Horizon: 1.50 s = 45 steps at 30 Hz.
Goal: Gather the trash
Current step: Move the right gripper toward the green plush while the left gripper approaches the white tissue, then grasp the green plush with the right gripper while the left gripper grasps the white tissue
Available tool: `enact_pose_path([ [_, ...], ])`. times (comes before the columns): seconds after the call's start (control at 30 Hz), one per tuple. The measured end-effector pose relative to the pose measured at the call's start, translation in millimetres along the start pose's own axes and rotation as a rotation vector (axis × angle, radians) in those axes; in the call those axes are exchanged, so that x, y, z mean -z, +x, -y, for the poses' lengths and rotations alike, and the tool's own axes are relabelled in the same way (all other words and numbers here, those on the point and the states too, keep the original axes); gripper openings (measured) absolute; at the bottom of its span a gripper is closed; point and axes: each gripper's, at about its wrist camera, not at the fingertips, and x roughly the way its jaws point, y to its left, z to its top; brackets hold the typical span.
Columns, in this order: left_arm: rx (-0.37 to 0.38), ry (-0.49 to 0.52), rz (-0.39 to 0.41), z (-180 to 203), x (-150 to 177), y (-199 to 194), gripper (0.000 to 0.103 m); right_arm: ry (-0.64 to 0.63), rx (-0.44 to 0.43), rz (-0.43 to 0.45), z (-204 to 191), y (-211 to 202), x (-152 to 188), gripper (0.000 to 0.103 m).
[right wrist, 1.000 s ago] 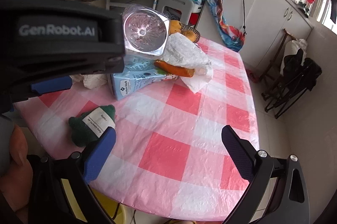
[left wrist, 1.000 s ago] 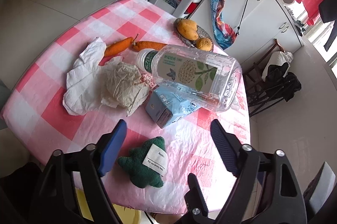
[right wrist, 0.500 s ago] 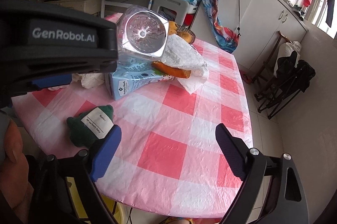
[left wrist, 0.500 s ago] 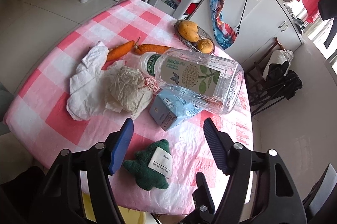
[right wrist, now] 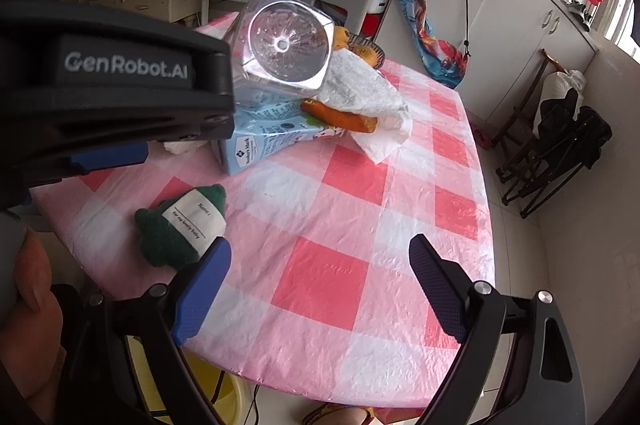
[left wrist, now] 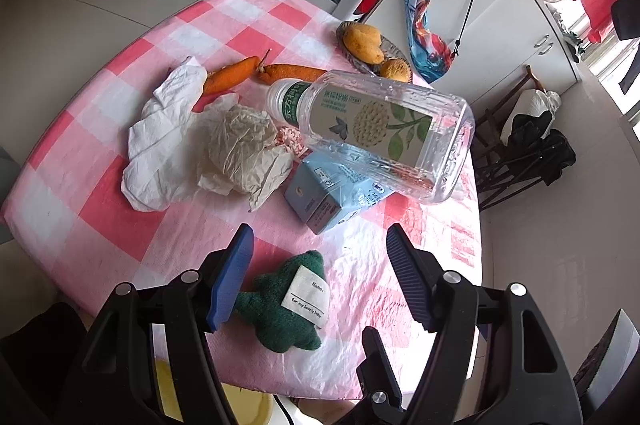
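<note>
We judge nothing collected yet. Left to right on the checked table (left wrist: 100,201): white tissue (left wrist: 160,145), crumpled wrapper (left wrist: 244,153), clear bottle (left wrist: 376,133) lying across a blue "Member's Mark" carton (right wrist: 260,141). Green plush toy (left wrist: 288,305), tagged "Name: for my lovely baby", sits nearest. Left gripper (left wrist: 320,265) and right gripper (right wrist: 320,289): jaws apart, empty, having just narrowed slightly.

tablecloth (left wrist: 120,225): pink-white check | carton (left wrist: 320,201): pale blue | toy (left wrist: 280,317): green (white tag)
</note>
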Motion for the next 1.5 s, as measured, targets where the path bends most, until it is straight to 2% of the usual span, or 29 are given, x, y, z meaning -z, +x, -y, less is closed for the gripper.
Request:
enact_pose_path([
  [0.4,-0.025,0.007,-0.007,-3,-2,-1,0.066,0.023,-0.089,-0.033,-4,2,2,0.094],
  [0.53,-0.011,0.013,-0.011,-4,-2,-1,0.067,0.010,-0.101,-0.024,-6,1,2,0.094],
  [0.6,0.009,0.034,-0.009,-3,-3,-3,0.071,-0.015,-0.093,0.013,-6,-4,1,0.094],
  [0.67,-0.008,0.080,0.027,-1,-6,-10,0.076,-0.050,-0.042,0.145,-2,-23,0,0.094],
  [0.73,-0.071,0.119,0.093,-4,-10,-18,0.079,-0.103,0.023,0.275,2,-39,3,0.095],
  [0.77,-0.109,0.135,0.125,-7,-13,-22,0.079,-0.137,0.058,0.310,3,-41,6,0.095],
  [0.83,-0.199,0.177,0.170,-14,-20,-26,0.079,-0.163,0.086,0.250,7,-30,7,0.095],
  [0.9,-0.267,0.209,0.171,-22,-26,-24,0.080,-0.114,0.009,0.185,15,-19,9,0.095],
  [1.0,-0.346,0.201,0.116,-44,-36,-16,0.081,-0.064,-0.109,0.128,20,-9,9,0.095],
  [1.13,-0.340,0.123,0.065,-64,-47,-11,0.081,-0.061,-0.200,0.111,8,-8,11,0.095],
  [1.3,-0.362,0.170,0.062,-62,-46,-6,0.081,-0.051,-0.310,0.091,-7,-4,11,0.094],
  [1.37,-0.365,0.176,0.059,-61,-45,-4,0.081,-0.064,-0.334,0.090,-17,-4,8,0.091],
  [1.43,-0.367,0.177,0.054,-62,-47,-4,0.081,-0.075,-0.354,0.080,-24,-3,7,0.079],
  [1.5,-0.375,0.171,0.067,-65,-51,-7,0.081,-0.084,-0.369,0.064,-33,2,5,0.078],
])
